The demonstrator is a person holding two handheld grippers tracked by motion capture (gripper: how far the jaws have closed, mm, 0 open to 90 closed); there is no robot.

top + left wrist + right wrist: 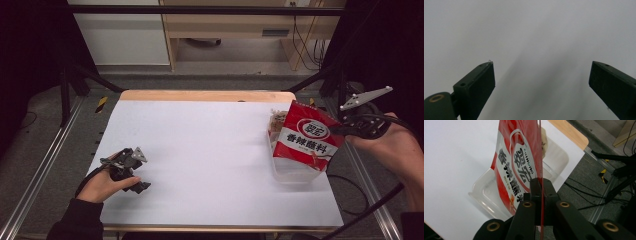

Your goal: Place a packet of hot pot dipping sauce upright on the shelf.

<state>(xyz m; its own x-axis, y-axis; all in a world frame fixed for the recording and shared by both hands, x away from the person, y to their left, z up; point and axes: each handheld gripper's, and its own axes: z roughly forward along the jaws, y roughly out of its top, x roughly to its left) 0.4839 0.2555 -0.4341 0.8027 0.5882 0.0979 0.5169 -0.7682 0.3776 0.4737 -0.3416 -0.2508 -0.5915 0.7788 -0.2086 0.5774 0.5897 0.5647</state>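
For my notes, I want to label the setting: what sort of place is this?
Probably a lab or workshop recording station: a white-covered table stands inside a metal frame, with loose cables on the floor beyond it.

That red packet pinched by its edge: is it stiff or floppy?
Probably fairly stiff and light: the red packet stays flat though the right claw pinches only one edge. Its glossy film looks slippery. It hangs over the clear tub.

Packet: red and white seasoning packet [308,137], printed with Chinese characters
Pose: upright, hanging by its edge
Place: over the clear plastic container [292,174], table's right side
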